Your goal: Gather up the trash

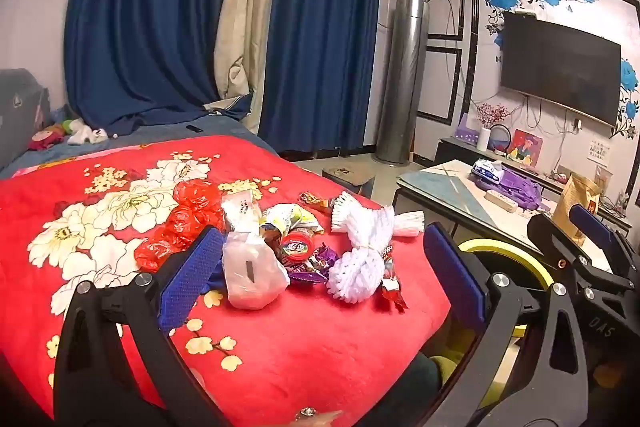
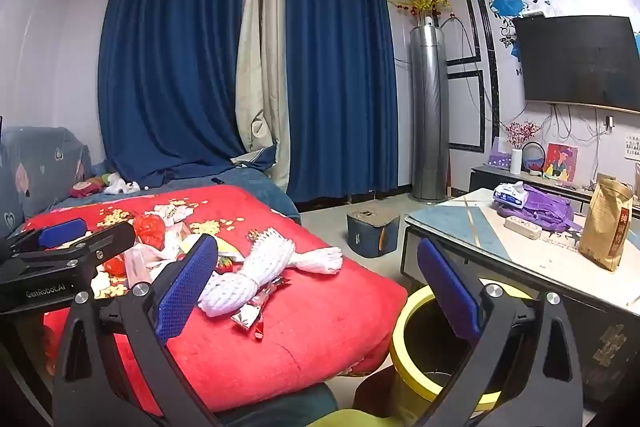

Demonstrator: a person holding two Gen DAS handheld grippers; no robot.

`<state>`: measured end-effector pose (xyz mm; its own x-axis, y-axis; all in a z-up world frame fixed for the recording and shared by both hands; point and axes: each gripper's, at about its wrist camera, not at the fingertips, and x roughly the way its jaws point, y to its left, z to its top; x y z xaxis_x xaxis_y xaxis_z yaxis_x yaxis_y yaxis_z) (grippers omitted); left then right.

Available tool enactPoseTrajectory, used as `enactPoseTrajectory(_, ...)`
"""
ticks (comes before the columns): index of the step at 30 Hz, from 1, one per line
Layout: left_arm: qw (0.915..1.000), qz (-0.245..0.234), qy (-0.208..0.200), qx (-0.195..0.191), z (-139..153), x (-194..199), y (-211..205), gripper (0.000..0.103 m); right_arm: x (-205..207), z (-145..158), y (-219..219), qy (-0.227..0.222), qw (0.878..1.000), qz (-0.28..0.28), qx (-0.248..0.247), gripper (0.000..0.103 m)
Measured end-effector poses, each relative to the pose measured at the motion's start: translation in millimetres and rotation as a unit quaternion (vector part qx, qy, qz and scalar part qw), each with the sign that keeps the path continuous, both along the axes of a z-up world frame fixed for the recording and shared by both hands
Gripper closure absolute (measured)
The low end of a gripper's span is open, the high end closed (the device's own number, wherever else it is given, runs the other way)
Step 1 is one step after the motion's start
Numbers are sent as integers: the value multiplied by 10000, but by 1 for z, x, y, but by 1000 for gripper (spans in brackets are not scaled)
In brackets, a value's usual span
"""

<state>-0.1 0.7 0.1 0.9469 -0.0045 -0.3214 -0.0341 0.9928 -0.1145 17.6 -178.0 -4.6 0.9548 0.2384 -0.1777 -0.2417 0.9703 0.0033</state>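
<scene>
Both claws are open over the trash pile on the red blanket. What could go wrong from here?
1. The pieces overlap: closing the left claw on the white plastic bag may drag the purple wrapper along.
2. The yellow-rimmed bin sits below the blanket edge, so light wrappers could miss it.

Yellow bin (image 1: 504, 259) mostly behind gripper arms; wrapper (image 1: 394, 287) print too blurry.

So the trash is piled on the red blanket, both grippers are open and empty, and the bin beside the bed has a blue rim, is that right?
Not quite: the bin has a yellow rim, not blue, as the right wrist view shows. The rest holds: the trash pile lies on the red blanket, and the left gripper and right gripper are open and empty.
</scene>
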Motion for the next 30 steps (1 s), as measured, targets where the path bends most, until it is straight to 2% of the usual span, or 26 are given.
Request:
enactPoseTrajectory(11, 10000, 32, -17, 81, 4, -5, -4, 11, 4, 1, 0, 92, 9999, -27, 32, 6)
enactPoseTrajectory(14, 9999, 56, -13, 114, 6, -7, -7, 11, 0, 13, -1, 48, 10000, -52, 7, 6)
enactPoseTrajectory(30, 9999, 33, -29, 95, 4, -3, 1, 11, -2, 4, -4, 46, 10000, -65, 23, 6)
